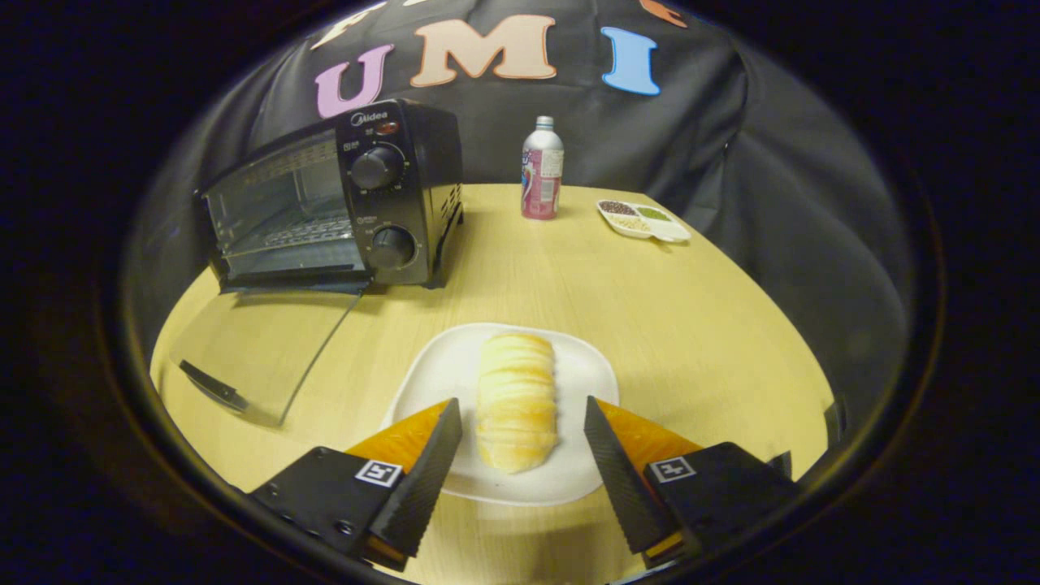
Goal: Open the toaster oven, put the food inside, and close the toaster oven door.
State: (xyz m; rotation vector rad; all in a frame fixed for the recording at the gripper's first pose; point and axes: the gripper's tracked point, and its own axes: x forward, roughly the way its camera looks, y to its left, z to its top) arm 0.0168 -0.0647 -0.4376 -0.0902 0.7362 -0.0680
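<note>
- nearest of all, the gripper [516,443] stands wide, a finger on each side of the bread roll [517,400], neither one touching it as far as i can see.
- the roll lies lengthwise on a white plate [585,366] on the wooden table [691,325], its near end right between the fingers.
- off to the left, the toaster oven [341,195] has its glass door [260,349] dropped flat onto the table, handle toward us, rack bare inside.
- further right, at the back of the table, a pink bottle [542,169], then a small divided dish [643,219] of seeds or beans, both well away from the work.
- so i'd say opening is done and picking up the food is the step in hand.
- the next move looks to call for closing gently on the soft roll, lifting it off the plate, then carrying it left over the door and into the oven.
</note>
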